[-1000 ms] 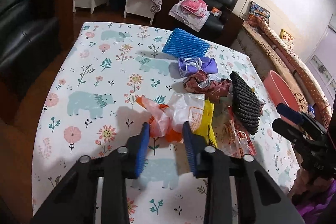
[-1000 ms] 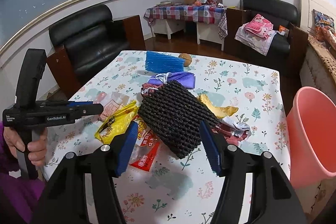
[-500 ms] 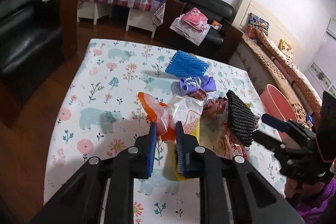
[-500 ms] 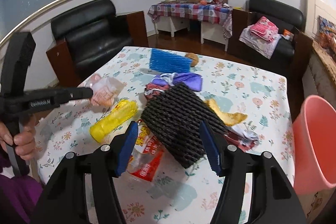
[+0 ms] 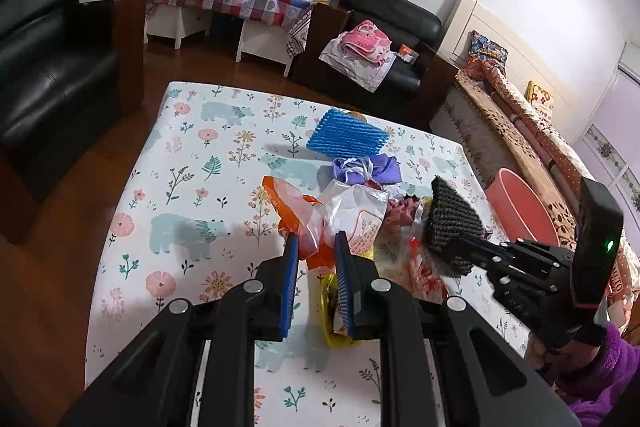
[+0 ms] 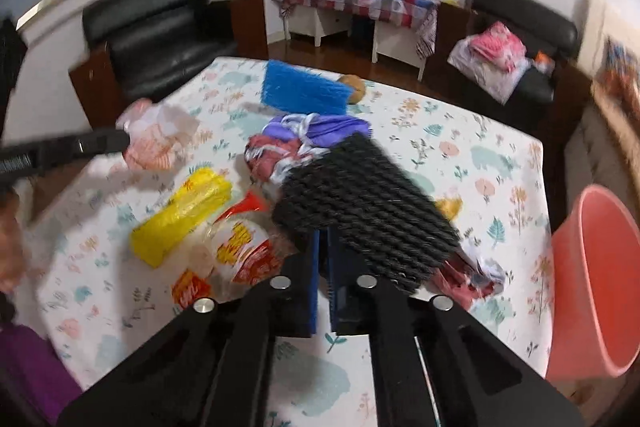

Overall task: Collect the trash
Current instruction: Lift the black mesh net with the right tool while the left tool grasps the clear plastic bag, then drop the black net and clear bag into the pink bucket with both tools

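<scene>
My left gripper (image 5: 316, 255) pinches the orange-white bag (image 5: 320, 215) mid-frame, my right gripper (image 6: 323, 251), jaws just snapped closed, grips the black foam net (image 6: 360, 203) at one edge, so it may slip before the pink bin (image 6: 596, 283) at right.

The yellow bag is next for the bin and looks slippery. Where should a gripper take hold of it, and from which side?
Judging from the right wrist view, grip the yellow bag across its narrow width near the near-left end, coming from above. It lies flat and long on the table, and that end is clear, while the far end sits beside the red-printed wrapper.
</scene>
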